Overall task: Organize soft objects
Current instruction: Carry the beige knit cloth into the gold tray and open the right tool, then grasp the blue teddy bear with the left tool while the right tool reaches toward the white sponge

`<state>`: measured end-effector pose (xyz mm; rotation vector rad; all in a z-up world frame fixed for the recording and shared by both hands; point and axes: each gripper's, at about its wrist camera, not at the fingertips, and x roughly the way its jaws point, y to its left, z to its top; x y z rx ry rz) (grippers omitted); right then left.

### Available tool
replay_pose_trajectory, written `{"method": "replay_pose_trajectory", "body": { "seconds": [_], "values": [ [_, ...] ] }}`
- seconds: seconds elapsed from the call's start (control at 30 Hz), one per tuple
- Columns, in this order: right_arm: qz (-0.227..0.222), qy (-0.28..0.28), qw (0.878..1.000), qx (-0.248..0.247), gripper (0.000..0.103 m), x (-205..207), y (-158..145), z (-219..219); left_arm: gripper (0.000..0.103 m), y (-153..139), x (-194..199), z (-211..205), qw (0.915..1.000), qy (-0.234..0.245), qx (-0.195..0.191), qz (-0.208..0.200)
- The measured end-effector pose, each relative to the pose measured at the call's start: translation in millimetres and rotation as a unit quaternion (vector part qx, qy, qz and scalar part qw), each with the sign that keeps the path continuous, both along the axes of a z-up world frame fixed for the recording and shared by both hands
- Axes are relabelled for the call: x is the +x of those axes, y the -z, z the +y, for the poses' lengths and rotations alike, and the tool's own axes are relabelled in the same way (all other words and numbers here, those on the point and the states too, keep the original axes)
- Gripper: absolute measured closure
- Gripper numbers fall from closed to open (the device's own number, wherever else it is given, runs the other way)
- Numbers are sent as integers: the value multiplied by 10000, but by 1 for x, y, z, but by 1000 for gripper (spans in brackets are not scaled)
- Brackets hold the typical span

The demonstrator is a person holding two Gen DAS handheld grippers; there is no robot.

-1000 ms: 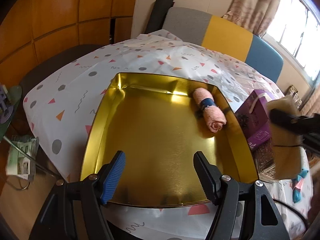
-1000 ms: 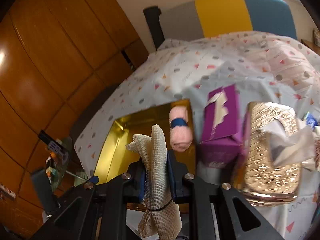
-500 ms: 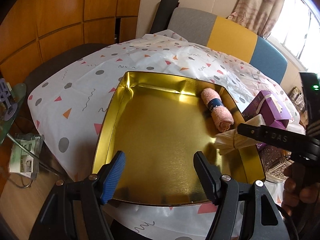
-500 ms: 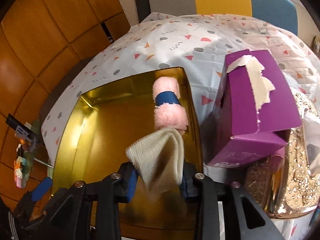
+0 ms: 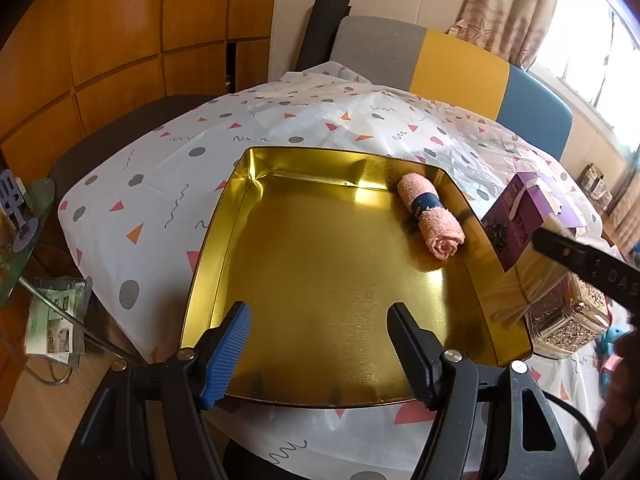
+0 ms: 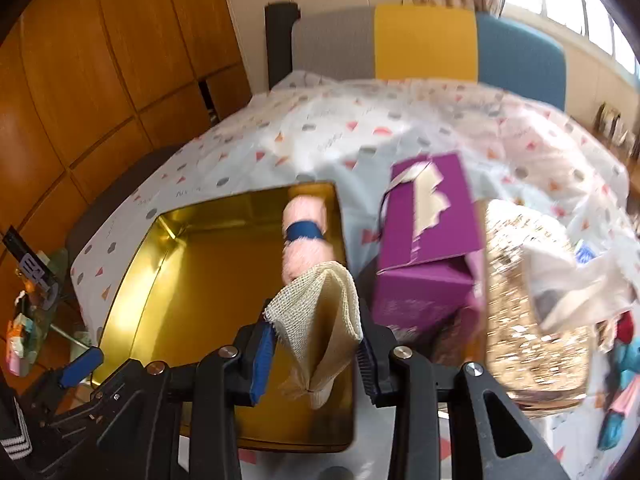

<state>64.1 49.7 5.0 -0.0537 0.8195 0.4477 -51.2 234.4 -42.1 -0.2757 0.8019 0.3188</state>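
The tray in front of my claws is shiny gold metal. The pink towel roll looks fluffy. The cream cloth in my right claw is rough, open weave. Its pads look like ribbed rubber, maybe.

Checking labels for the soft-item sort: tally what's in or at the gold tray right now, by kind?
Rolled pink towels lying in the gold tray: 1, the pink towel
Cream mesh cloths between the right gripper's jaws: 1, the cream cloth
Purple boxes beside the tray: 1, the purple box
Glittery gold boxes beside the tray: 1, the glittery box
Total: 4
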Motion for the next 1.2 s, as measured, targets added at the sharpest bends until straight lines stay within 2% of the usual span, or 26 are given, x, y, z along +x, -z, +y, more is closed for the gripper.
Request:
{"method": "replay_pose_trajectory", "body": {
  "seconds": [0.17,0.3,0.37,0.47,0.53,0.67,0.77,0.93,1.07,1.2],
  "values": [
    [-221,13,9998,-16,66,-5,-9,-10,28,-2,0,-6,9999,68,77,8],
    [145,-412,9990,124,61,3,-1,-4,28,-2,0,-9,9999,91,122,18],
    [121,-433,9990,50,60,5,2,1,27,-2,0,-10,9999,95,130,21],
    [245,-573,9975,342,41,8,4,2,27,-3,-1,-10,9998,98,161,6],
    [158,-594,9969,485,41,6,-2,-3,27,-3,0,-11,9998,112,163,11],
    [-117,-522,9975,462,40,0,-12,-15,27,-1,2,-15,9997,177,168,43],
    [-386,-359,9978,411,40,-6,-21,-33,27,-1,4,-19,9995,260,191,63],
    [-492,232,9978,378,40,-3,-26,-79,27,1,6,-23,9993,341,153,83],
    [-405,868,9948,338,40,6,-27,-133,27,-1,6,-28,9988,456,170,32],
    [-331,1595,9863,275,40,13,-28,-198,27,-5,9,-39,9972,739,126,-21]
  ]
}}
